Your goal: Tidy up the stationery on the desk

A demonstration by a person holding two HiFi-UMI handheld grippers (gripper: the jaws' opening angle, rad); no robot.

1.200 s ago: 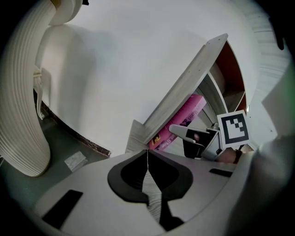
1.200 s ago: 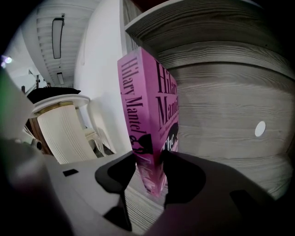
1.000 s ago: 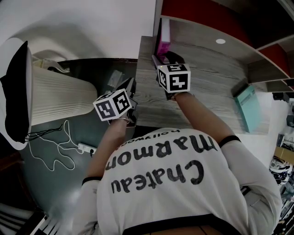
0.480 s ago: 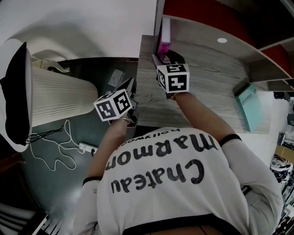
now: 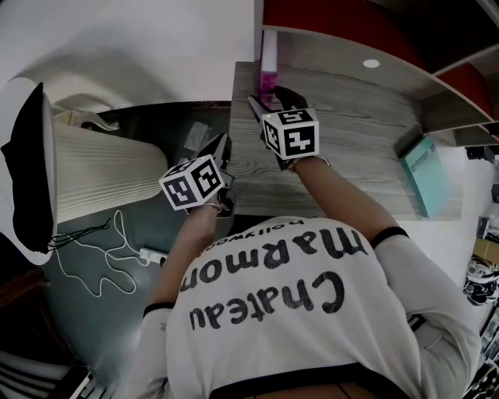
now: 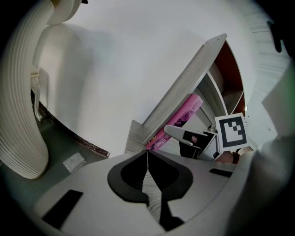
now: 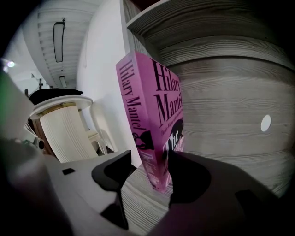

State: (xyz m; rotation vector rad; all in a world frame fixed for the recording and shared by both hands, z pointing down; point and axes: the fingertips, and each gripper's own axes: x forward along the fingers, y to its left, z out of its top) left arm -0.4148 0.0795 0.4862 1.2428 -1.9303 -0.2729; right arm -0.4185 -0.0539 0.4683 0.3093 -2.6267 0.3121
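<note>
A pink book (image 7: 154, 115) stands upright at the desk's far left end (image 5: 269, 66), beside the shelf's side panel. My right gripper (image 7: 147, 177) is open around the book's lower near corner. Its right jaw lies against the cover, while the left jaw is a gap away from the spine. In the head view the right gripper (image 5: 270, 101) reaches over the grey wooden desk (image 5: 351, 148). My left gripper (image 6: 147, 154) is shut on nothing and hangs off the desk's left edge (image 5: 222, 148). A teal book (image 5: 425, 175) lies flat at the desk's right.
A shelf unit with red back panels (image 5: 327, 15) rises behind the desk. A small white disc (image 5: 371, 64) sits on the desk. To the left stand a white ribbed chair (image 5: 101, 167) with a black garment (image 5: 23, 179), and a power strip with cable (image 5: 148, 254) lies on the dark floor.
The view has shifted slightly. Both grippers and the pink book keep their places.
</note>
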